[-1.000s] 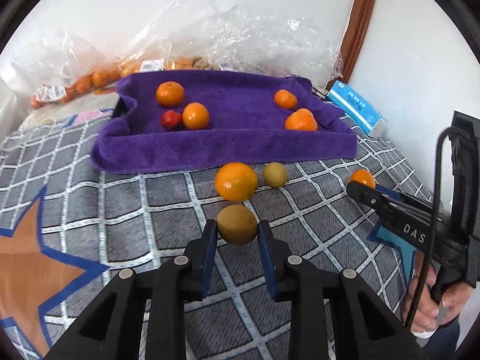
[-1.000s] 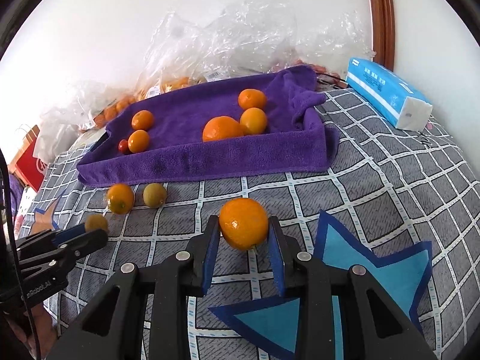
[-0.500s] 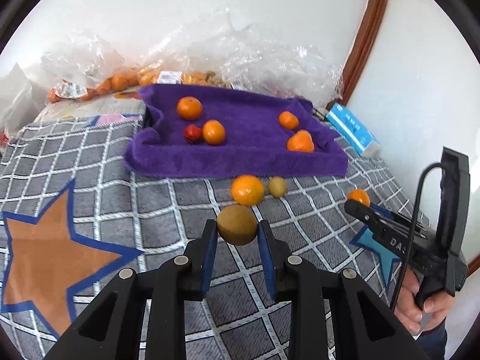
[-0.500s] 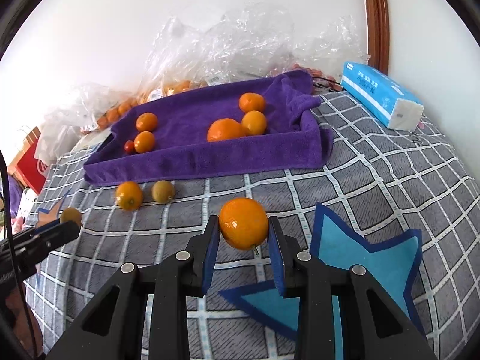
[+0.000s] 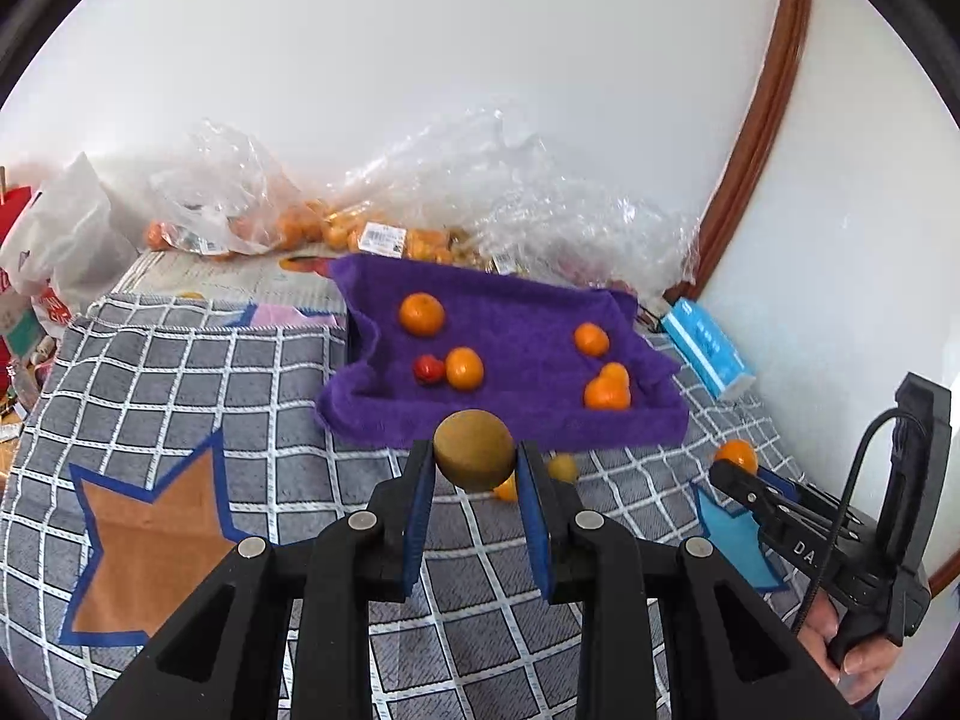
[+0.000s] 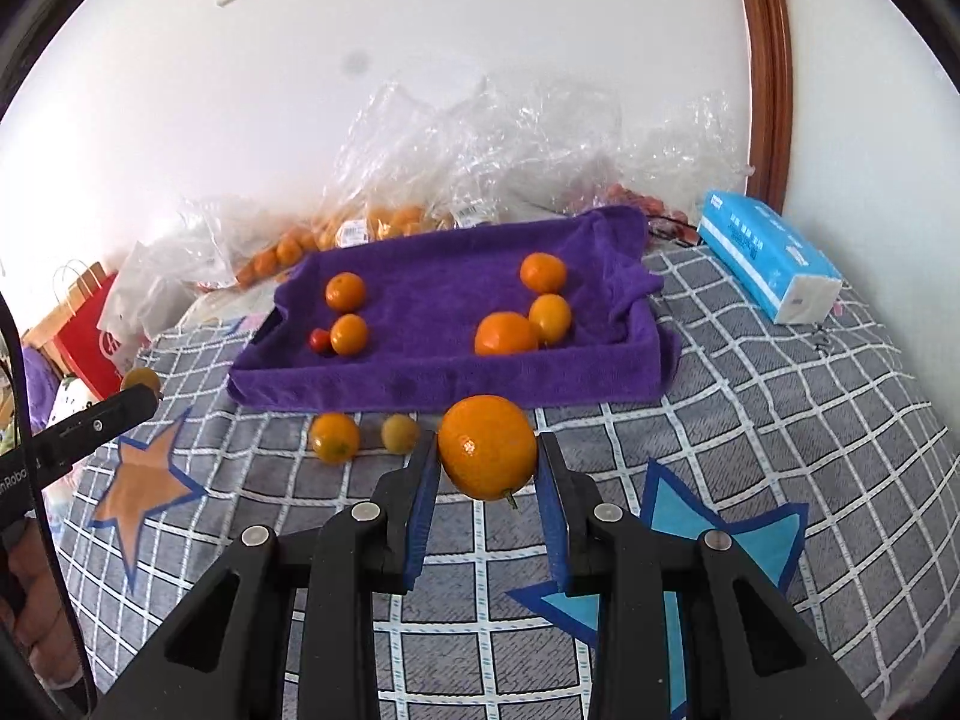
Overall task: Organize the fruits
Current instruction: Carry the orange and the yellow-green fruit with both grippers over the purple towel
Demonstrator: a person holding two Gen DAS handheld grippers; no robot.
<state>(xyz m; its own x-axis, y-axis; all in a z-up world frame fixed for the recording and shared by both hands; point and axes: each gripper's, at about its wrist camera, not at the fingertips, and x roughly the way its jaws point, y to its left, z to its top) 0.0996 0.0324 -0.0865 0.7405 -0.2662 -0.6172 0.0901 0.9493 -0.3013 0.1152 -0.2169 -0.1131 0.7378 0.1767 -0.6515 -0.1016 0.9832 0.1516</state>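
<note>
My left gripper [image 5: 474, 468] is shut on a brown-green round fruit [image 5: 474, 449] and holds it above the checked blanket, in front of the purple towel-lined tray [image 5: 492, 426]. My right gripper [image 6: 487, 468] is shut on an orange [image 6: 487, 445], also held in the air before the tray [image 6: 444, 387]. The tray holds several oranges [image 6: 505, 333] and one small red fruit [image 6: 320, 339]. Two loose fruits lie on the blanket before the tray: an orange [image 6: 334, 438] and a small yellow-green one [image 6: 399, 433].
The grey checked blanket [image 6: 780, 420] with star patches covers the surface. Clear plastic bags with more oranges [image 5: 300, 228] lie against the wall behind the tray. A blue tissue pack [image 6: 768, 264] lies at the right. A red bag [image 6: 90, 342] stands at the left edge.
Both grippers have risen and drawn back from the blanket with their fruits still held. The tray and the loose fruits now look farther away and lower.
</note>
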